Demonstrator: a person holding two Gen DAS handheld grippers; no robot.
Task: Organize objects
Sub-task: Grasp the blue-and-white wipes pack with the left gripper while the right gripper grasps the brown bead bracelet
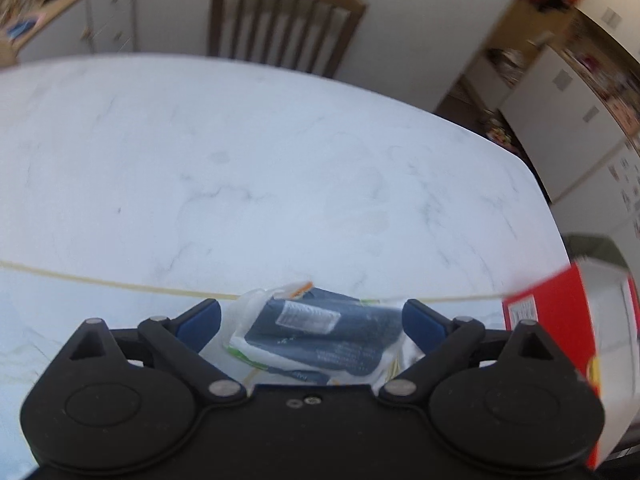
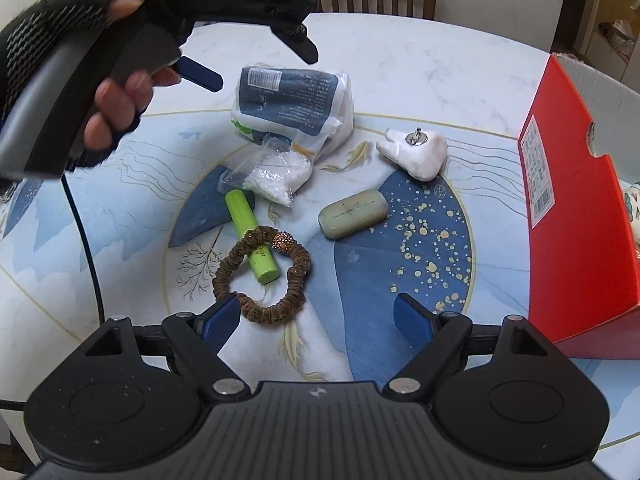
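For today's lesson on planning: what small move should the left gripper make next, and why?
Probably lower and close the left gripper on the blue-and-white packet: its open fingers already straddle it, and the red box stands to the right.

One packet [image 2: 294,104], bead bag [image 2: 276,176], green tube [image 2: 250,236], scrunchie [image 2: 262,276], soap bar [image 2: 354,214], white holder [image 2: 414,152], red box [image 2: 576,216].

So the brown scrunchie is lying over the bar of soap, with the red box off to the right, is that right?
Not quite. In the right wrist view the brown scrunchie lies over the green tube, not the bar of soap, which sits apart to the right. The red box is indeed off to the right.
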